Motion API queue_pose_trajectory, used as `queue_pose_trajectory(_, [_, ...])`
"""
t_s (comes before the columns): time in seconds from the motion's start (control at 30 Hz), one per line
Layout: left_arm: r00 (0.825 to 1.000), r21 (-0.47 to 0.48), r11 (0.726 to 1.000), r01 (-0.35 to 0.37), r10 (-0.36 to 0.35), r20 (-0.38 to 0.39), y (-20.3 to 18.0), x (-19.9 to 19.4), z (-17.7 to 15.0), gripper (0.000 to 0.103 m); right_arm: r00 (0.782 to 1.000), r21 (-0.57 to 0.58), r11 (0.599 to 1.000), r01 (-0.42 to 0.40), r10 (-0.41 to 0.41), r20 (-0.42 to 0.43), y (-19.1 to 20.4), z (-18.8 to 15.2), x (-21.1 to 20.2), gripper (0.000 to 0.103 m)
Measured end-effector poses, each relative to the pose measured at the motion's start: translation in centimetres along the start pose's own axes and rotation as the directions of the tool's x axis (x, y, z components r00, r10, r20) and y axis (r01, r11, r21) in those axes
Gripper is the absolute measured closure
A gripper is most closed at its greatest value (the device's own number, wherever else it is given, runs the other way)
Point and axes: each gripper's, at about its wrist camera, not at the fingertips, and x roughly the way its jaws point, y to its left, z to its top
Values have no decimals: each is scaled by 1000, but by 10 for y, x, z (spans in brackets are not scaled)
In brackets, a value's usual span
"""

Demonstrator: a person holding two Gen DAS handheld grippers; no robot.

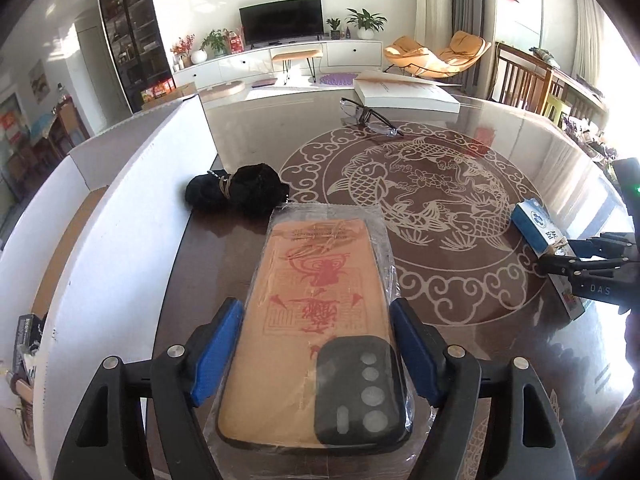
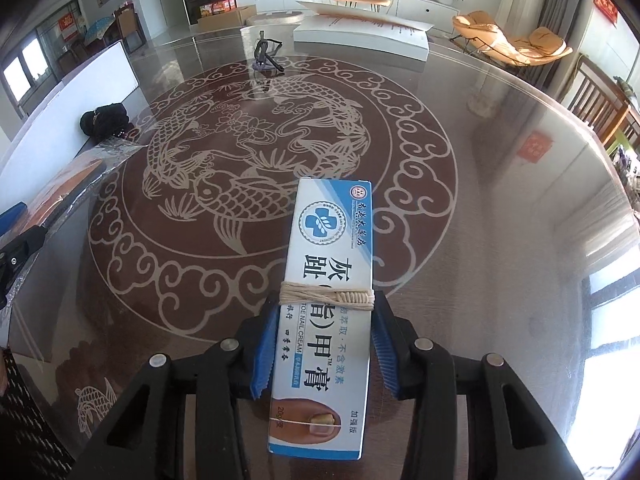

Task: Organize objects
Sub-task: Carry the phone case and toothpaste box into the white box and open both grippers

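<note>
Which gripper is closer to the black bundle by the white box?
Left. The left gripper, clamping the wrapped phone case, sits just short of the black bundle; the right gripper is across the table.

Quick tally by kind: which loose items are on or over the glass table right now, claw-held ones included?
Wrapped phone case, in the left claw: 1
Nail cream box, in the right claw: 1
Black bundle: 1
Eyeglasses: 1
White book: 1
Total: 5
</note>
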Motion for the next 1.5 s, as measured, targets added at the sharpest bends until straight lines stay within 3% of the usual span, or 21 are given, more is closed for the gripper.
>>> queue_pose_trajectory(0.23, [1000,13,1000,-9,9,15,-2,-12,-4,29,998,46,997,-55,54,24,1,-11,-18,59])
queue_pose_trajectory(0.43, [1000,-22,1000,7,-6,23,3,-18,-13,29,986,118,980,-163,157,56,-1,-15,-36,59])
queue_pose_trajectory(0.63, [991,-113,991,66,-52,124,23,-55,-19,29,947,188,928,-321,307,100,5,-15,-54,59])
queue_pose_trajectory(0.93, [956,-272,954,123,-39,292,88,-129,-20,29,879,181,863,-473,446,169,45,3,-82,59])
queue_pose_trajectory(1.1, [956,-354,935,23,83,281,156,-144,-20,29,812,85,815,-573,550,197,114,46,-103,59])
queue_pose_trajectory(1.23, [967,-419,903,-97,185,175,214,-123,-34,29,740,-28,755,-655,648,179,205,81,-115,59])
queue_pose_trajectory(1.3, [966,-427,888,-170,236,106,238,-105,-43,29,715,-87,731,-677,681,156,256,95,-116,59])
queue_pose_trajectory(1.37, [967,-435,872,-223,255,15,259,-84,-51,28,706,-133,718,-683,696,131,302,107,-111,59])
queue_pose_trajectory(1.43, [973,-482,846,-227,219,-72,277,-68,-57,28,716,-181,721,-669,690,106,344,114,-102,59])
queue_pose_trajectory(1.5, [978,-527,826,-202,202,-59,286,-70,-61,28,733,-209,732,-648,675,90,377,118,-88,58])
